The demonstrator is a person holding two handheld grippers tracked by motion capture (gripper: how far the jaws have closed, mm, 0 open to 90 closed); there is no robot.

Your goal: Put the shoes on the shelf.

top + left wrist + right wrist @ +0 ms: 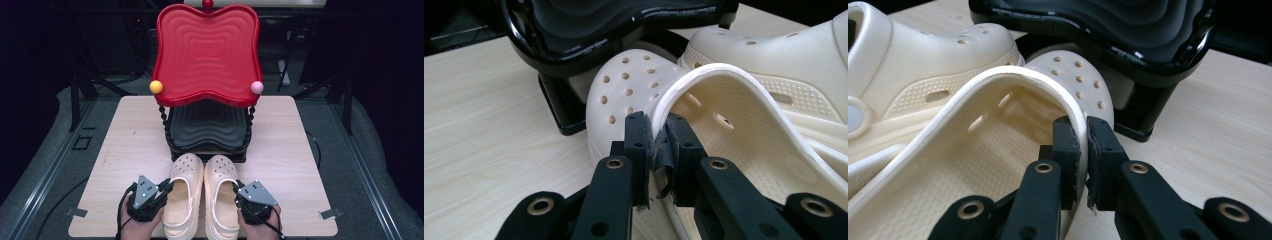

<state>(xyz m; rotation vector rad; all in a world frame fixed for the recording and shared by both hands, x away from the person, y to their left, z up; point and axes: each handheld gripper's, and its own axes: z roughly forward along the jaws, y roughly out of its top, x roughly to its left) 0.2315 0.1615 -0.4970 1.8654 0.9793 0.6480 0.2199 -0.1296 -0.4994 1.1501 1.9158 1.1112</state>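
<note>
Two cream clogs lie side by side near the table's front edge, toes at the front of a black lower tray (207, 125). My left gripper (167, 186) is shut on the outer side wall of the left clog (182, 195). In the left gripper view the black pads (639, 145) pinch that clog's white rim (684, 82), with my left gripper (656, 150) centred on it. My right gripper (239, 189) is shut on the outer rim of the right clog (222, 192). The right gripper view shows my right gripper (1083, 150) clamping that thin wall (1013, 75).
The black tray is the lower tier of a stand with a red wavy upper tray (207, 50), beaded black posts, a yellow ball (156, 86) and a pink ball (256, 87). The light wooden table (125, 145) has bare room left and right of the stand.
</note>
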